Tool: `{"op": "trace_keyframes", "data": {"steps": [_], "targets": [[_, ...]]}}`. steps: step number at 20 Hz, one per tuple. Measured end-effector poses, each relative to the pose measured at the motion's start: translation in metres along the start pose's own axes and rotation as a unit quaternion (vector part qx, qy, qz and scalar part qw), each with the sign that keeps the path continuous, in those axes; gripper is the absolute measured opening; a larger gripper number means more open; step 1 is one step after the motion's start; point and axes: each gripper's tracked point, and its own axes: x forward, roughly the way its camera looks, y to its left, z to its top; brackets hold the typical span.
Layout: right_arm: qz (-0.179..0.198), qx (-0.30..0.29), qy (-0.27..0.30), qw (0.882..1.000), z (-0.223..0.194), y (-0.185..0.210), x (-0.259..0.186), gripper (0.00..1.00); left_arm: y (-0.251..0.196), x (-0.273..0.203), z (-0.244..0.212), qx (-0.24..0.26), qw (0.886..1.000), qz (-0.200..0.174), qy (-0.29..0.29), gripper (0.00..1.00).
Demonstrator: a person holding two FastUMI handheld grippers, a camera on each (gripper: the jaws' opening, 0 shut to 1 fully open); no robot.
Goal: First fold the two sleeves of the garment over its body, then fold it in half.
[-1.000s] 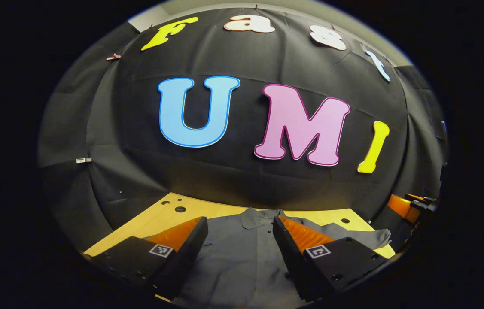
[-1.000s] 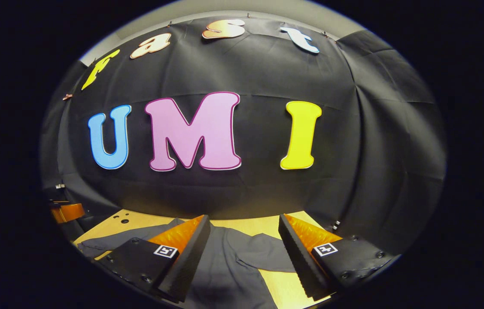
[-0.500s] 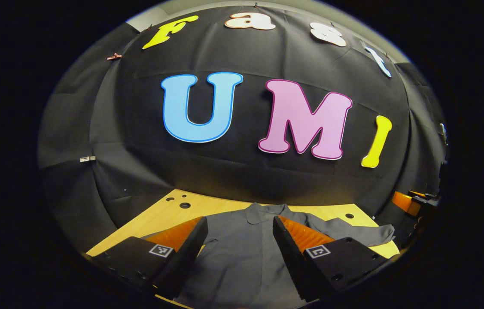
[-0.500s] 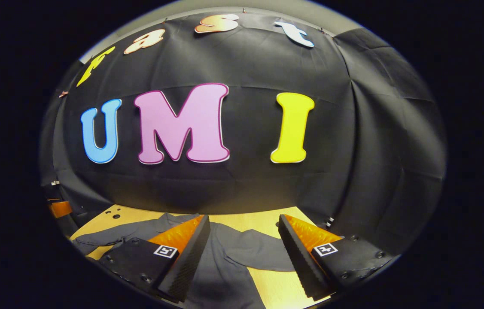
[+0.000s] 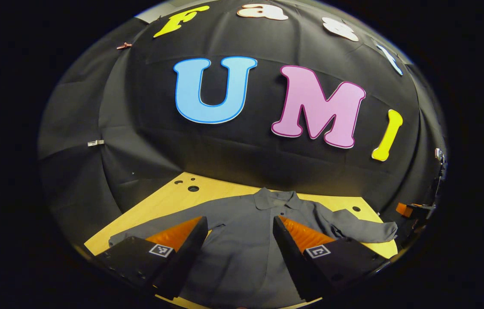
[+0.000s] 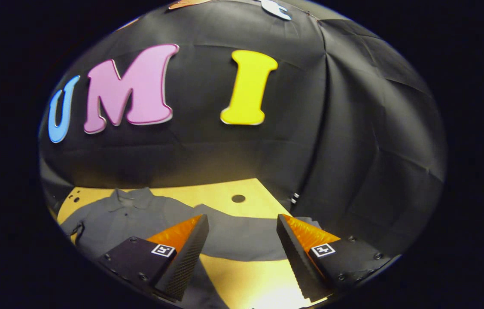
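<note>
Tabletop: pale wood, ringed by black cloth walls.
Shirt: grey, lying flat on the tabletop, collar toward the far wall, both sleeves spread outward.
Right sleeve: stretched across the wood between the right claw's fingers.
Left claw: spread wide over the shirt's body, gripping nothing.
Right claw: spread wide, gripping nothing.
</note>
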Motion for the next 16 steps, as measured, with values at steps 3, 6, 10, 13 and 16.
{"op": "trace_keyframes", "data": {"steps": [3,6,10,13,16], "targets": [[-0.028,0.026,0.027,0.999,-0.019,-0.028,0.026,0.98,-0.009,0.008,-0.006,0.004,1.000,-0.005,0.013,0.96],[-0.061,0.056,0.067,0.994,-0.045,-0.059,0.052,0.98,-0.025,0.015,-0.017,0.009,0.999,-0.018,0.033,0.96],[-0.098,0.068,0.122,0.985,-0.086,-0.101,0.078,0.98,-0.042,0.027,-0.022,0.024,0.998,-0.032,0.044,0.96],[-0.116,0.079,0.146,0.979,-0.106,-0.122,0.094,0.98,-0.056,0.034,-0.029,0.037,0.997,-0.041,0.057,0.96],[-0.121,0.092,0.171,0.973,-0.128,-0.133,0.110,0.98,-0.073,0.042,-0.032,0.046,0.995,-0.053,0.065,0.96]]}}
